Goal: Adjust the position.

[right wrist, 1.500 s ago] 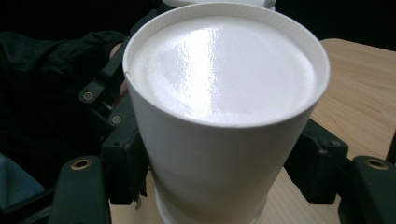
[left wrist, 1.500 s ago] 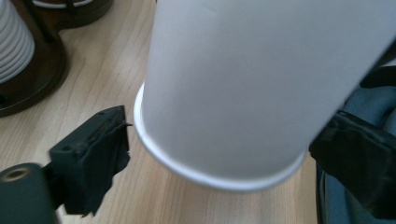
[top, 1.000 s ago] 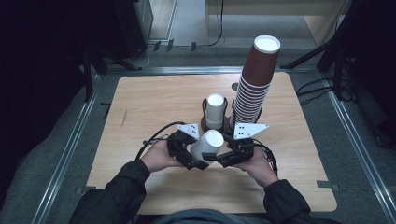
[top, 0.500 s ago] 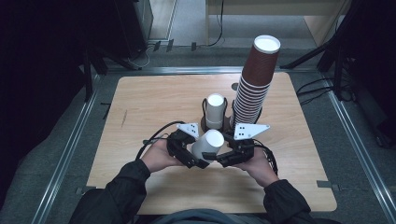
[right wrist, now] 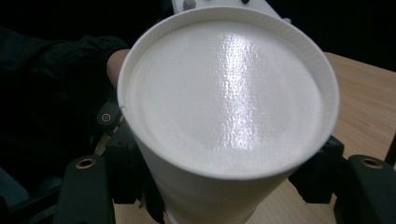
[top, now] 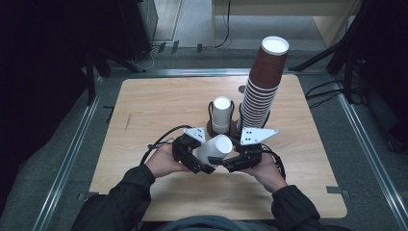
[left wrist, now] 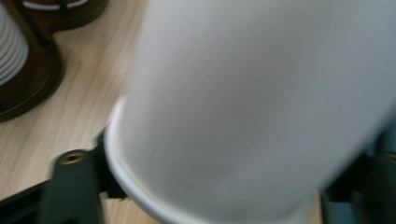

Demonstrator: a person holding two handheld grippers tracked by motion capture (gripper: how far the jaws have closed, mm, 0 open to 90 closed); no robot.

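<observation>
Wooden tabletop (top: 154, 115) on a grey floor forms the work surface, with dark surroundings on both sides.

White paper cup (top: 215, 150) is held just above the near middle of the table, between the two grippers. Its long axis is tilted: the closed base points up and toward the right gripper, while the rolled rim end points down toward the left gripper. In the right gripper view the round base (right wrist: 229, 95) faces the camera almost squarely. In the left gripper view the side wall (left wrist: 261, 102) runs across the frame, blurred, with the rim at the lower left.

Left gripper (top: 199, 159) sits at the cup's left side. Its jaws have just been opening slightly after closing, with the cup between them; whether the pads press on the wall cannot be told.

Right gripper (top: 231, 162) sits at the cup's right side. Its jaws stand wide on either side of the cup body and appear clamped on it.

Beyond both grippers, a dark holder (top: 210, 126) carries a second white cup (top: 222, 114) upright. Just right of it stands a tall stack of brown cups (top: 262, 86), leaning slightly.
</observation>
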